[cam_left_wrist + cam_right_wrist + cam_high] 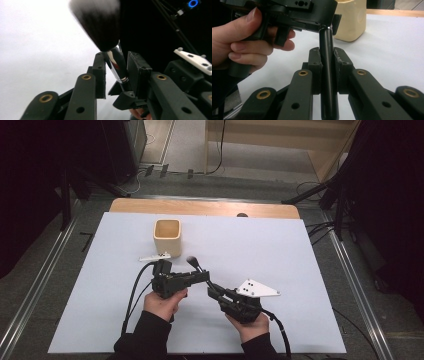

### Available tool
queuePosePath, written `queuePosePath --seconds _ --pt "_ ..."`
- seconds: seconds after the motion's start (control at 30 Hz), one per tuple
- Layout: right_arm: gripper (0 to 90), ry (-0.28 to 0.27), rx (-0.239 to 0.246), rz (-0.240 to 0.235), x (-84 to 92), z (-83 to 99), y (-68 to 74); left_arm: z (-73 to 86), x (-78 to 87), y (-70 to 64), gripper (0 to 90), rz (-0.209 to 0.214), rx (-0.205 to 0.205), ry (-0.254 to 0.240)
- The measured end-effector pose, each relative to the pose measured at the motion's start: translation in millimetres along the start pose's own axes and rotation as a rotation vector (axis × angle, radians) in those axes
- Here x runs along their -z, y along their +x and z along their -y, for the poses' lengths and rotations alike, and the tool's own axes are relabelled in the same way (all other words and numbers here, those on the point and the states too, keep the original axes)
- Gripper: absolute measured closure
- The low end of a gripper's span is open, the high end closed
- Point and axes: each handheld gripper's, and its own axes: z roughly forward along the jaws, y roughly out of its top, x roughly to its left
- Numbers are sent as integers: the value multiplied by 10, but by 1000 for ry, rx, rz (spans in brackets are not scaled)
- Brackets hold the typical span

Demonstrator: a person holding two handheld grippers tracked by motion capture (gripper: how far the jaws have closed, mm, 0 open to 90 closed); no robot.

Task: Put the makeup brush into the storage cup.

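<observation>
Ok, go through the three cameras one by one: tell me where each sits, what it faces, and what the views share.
High view: above the person's side, looking forward and down at the table; both hands and forearms enter from below.
Left gripper view: rides the left gripper, facing the brush between its jaws.
Right gripper view: rides the right gripper, shut on the brush handle, facing the cup and left hand.
Shared: the brush appears in all three.

This looks like a lab or recording studio. The surface (300,270) is covered with a plain white sheet, dark curtains (30,180) hang at both sides, cables (220,150) trail over the grey floor (185,145), and metal rails (45,270) flank it.
</observation>
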Motion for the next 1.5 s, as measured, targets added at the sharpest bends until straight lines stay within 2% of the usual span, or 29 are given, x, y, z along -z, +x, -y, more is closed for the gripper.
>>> queuePosePath --seconds 0.37,0.63,0.77,0.8,0.83,0.93,1.07,1.23,1.3,1.4,1.5 --pt "787 21 -1 -16 -23 7 0 -6 8 27 770 66 35 13" --pt "783 29 0 -27 -32 9 3 -12 14 30 779 78 43 20" --pt "692 29 -3 -41 -38 -2 7 -16 8 19 780 70 37 40" --pt "692 29 -3 -41 -38 -2 7 -16 8 19 780 70 37 40" --pt "646 32 12 -43 -41 -9 15 -19 2 5 780 55 15 56" --pt "550 44 17 -57 -47 -17 21 -26 7 17 780 45 20 61" --pt "506 71 16 -77 -48 -27 8 -44 30 42 780 36 27 65" --pt "443 78 21 -88 -40 -63 0 -81 70 46 780 30 18 75" --pt "428 78 21 -94 -32 -73 -9 -91 86 59 780 37 28 78" --pt "420 78 11 -104 -20 -90 -21 -105 107 55 780 30 12 89" --pt "395 82 30 -105 -8 -120 -19 -124 122 43 780 26 -1 99"
